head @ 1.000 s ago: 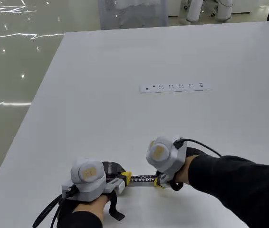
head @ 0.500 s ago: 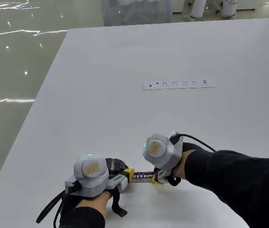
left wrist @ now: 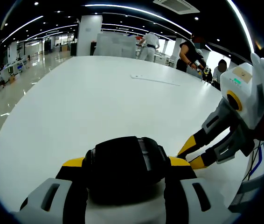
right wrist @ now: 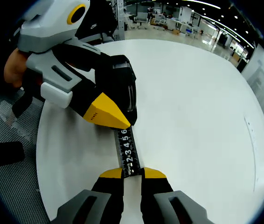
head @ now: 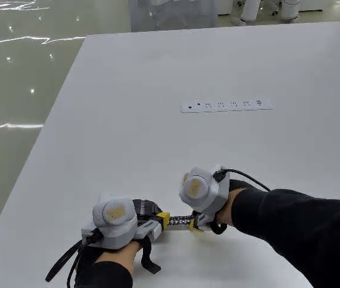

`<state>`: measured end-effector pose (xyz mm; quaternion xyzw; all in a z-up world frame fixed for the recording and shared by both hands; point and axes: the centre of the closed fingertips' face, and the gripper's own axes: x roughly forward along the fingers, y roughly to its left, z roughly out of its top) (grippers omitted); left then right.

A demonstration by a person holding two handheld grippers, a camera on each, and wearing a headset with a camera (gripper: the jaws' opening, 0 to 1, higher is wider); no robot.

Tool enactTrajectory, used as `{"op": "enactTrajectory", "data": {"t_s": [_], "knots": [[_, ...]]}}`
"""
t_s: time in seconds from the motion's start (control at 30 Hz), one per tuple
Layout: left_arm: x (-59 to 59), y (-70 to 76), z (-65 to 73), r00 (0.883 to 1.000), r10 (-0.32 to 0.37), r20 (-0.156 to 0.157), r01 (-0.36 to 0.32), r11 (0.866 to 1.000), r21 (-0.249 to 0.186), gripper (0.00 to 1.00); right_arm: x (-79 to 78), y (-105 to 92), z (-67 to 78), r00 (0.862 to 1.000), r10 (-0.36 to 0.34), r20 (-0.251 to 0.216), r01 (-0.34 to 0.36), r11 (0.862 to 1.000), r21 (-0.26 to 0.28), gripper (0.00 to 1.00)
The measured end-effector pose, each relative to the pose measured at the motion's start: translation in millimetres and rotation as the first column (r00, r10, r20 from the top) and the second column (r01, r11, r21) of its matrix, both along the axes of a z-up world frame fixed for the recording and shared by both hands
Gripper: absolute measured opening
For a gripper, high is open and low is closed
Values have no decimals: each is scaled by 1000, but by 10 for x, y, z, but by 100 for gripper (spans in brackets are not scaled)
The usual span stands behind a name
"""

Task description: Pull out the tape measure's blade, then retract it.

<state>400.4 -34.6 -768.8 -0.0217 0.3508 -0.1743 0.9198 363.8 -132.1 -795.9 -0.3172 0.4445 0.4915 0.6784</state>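
Note:
The black tape measure case (head: 144, 209) lies near the front edge of the white table, and my left gripper (head: 155, 225) is shut around it. In the left gripper view the case (left wrist: 122, 165) sits between the yellow-tipped jaws of my left gripper (left wrist: 127, 162). A short length of blade (right wrist: 127, 151), printed with numbers up to 6, runs from the case (right wrist: 124, 91) to my right gripper (right wrist: 132, 173), which is shut on the blade's end. In the head view the blade (head: 180, 220) bridges the small gap to my right gripper (head: 193, 224).
A white power strip (head: 227, 105) lies flat at the middle of the table (head: 158, 120). The table's left edge drops to a shiny floor (head: 14, 72). A black wrist strap (head: 145, 260) trails from the case. People stand beyond the far edge (left wrist: 188, 49).
The right gripper has moved left toward the case, and the exposed blade is shorter. The left gripper holds still on the case.

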Motion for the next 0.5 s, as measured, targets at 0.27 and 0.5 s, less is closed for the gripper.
{"op": "enactTrajectory", "data": {"t_s": [0.27,0.5], "knots": [[1,-1,-1,1000,0,0,0,1000,-5,62,6,47,11,1000,-15,8,15,1000,5,8],[7,-2,-3,1000,2,-1,-2,1000,-9,62,19,81,4,999,-35,4,35,999,13,8]]}}
